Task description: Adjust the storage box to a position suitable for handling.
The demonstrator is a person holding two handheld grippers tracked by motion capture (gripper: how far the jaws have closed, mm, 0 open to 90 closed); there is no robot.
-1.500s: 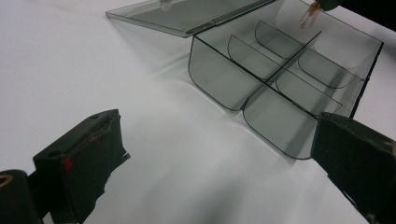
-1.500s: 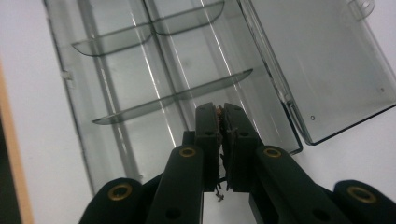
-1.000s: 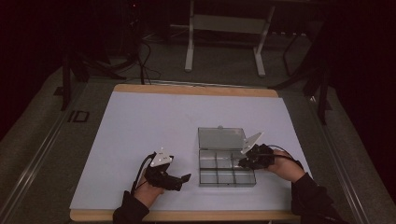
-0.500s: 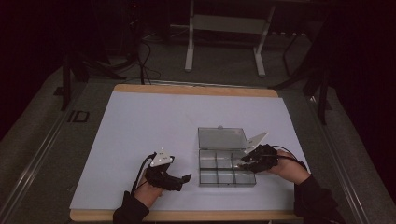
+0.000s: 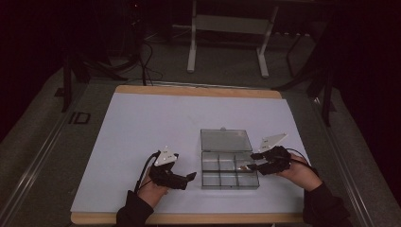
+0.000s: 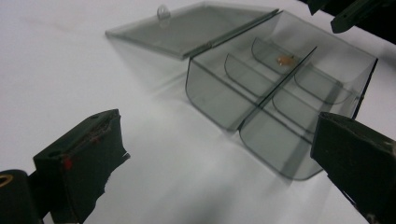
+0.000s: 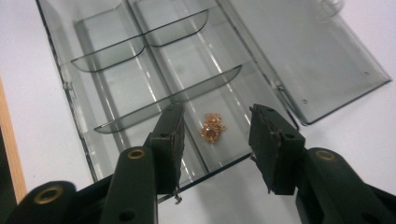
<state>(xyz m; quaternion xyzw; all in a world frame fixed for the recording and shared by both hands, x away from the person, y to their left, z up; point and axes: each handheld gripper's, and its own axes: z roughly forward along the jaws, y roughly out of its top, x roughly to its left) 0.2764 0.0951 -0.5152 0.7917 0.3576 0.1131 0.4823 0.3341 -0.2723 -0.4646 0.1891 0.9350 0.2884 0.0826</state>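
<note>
On white mat, near edge: clear divider box (image 5: 229, 165), lid (image 5: 225, 140) laid flat behind it; no legible markings on box; "ID" label (image 5: 79, 117) on floor to the L.

I see L gripper (image 5: 189, 177) low beside box's L side, jaws spread, nothing between, hand (image 5: 150, 191) under it. R gripper (image 7: 215, 133) tilted down over box's R end, jaws apart, straddling small gold trinket (image 7: 211, 128) lying in far R compartment. Vs 1.0 s ago: R gripper sits slightly further R; L unchanged.
</note>
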